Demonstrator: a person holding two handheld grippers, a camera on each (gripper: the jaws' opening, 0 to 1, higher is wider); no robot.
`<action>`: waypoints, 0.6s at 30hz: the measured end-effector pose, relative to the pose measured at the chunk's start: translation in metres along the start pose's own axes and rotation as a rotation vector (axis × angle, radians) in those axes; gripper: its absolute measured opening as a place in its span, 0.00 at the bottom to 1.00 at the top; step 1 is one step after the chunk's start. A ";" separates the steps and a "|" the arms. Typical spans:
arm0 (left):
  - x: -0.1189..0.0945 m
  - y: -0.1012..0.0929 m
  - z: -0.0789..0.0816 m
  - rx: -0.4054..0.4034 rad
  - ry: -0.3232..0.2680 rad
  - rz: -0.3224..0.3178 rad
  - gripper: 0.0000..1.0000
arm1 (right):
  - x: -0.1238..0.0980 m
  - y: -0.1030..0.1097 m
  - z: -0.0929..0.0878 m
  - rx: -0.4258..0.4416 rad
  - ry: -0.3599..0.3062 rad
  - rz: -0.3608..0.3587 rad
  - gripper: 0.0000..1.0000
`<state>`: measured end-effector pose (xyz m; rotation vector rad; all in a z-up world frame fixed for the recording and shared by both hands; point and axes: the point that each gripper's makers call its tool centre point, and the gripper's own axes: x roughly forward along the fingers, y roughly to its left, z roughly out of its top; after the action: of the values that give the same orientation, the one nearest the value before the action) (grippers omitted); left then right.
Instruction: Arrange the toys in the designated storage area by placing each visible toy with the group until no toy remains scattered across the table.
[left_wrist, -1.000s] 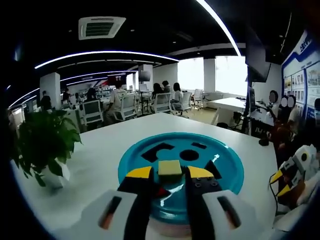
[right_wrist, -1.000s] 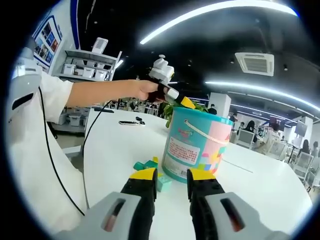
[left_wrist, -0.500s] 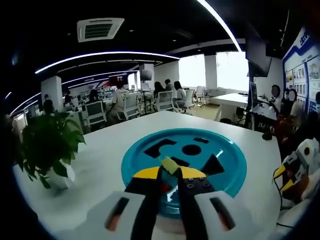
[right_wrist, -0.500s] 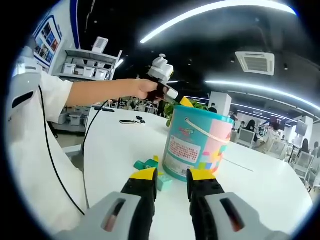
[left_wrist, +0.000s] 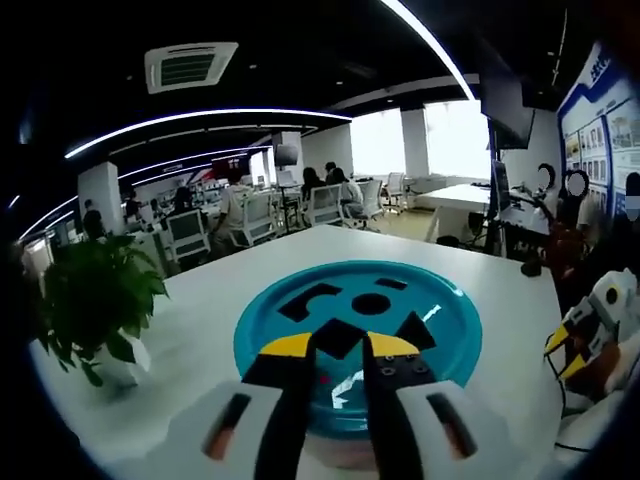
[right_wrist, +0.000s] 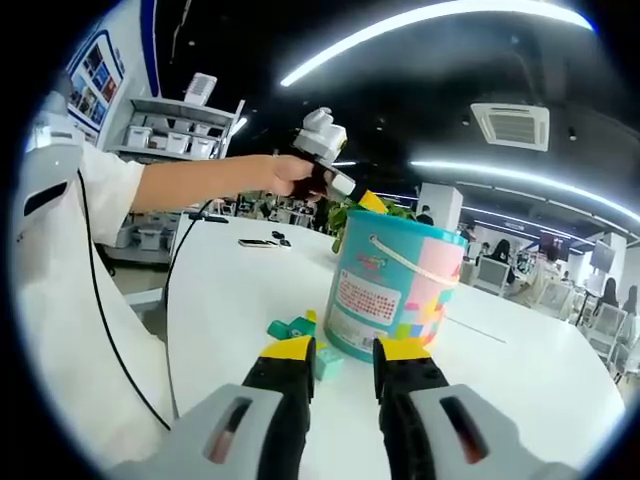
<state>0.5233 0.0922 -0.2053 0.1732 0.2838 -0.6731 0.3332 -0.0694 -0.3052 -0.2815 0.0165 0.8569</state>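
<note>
At the bottom of the left gripper view, our left claw (left_wrist: 338, 347) hangs with its yellow-tipped jaws parted on nothing, above the teal lid (left_wrist: 300, 345), where we count five dark shape cutouts. Low in the right gripper view, our right claw (right_wrist: 337, 350) is likewise open and empty. Just beyond it lie small green toy blocks (right_wrist: 298, 328), too clustered to count, against the foot of one teal and pink bucket (right_wrist: 394, 290); its label is unreadable. One potted plant (left_wrist: 92, 300) stands at middle left of the left gripper view.
</note>
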 end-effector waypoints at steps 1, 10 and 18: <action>-0.002 -0.001 0.001 -0.003 -0.009 -0.005 0.26 | 0.000 0.000 0.000 0.001 -0.001 -0.001 0.23; -0.044 -0.018 0.010 -0.010 -0.171 -0.042 0.32 | 0.000 0.000 -0.001 0.003 -0.001 -0.001 0.23; -0.074 -0.030 -0.014 0.017 -0.204 -0.036 0.33 | 0.003 0.004 -0.001 -0.006 0.005 0.005 0.23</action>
<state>0.4463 0.1159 -0.1970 0.1145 0.0855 -0.7227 0.3321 -0.0650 -0.3070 -0.2891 0.0196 0.8613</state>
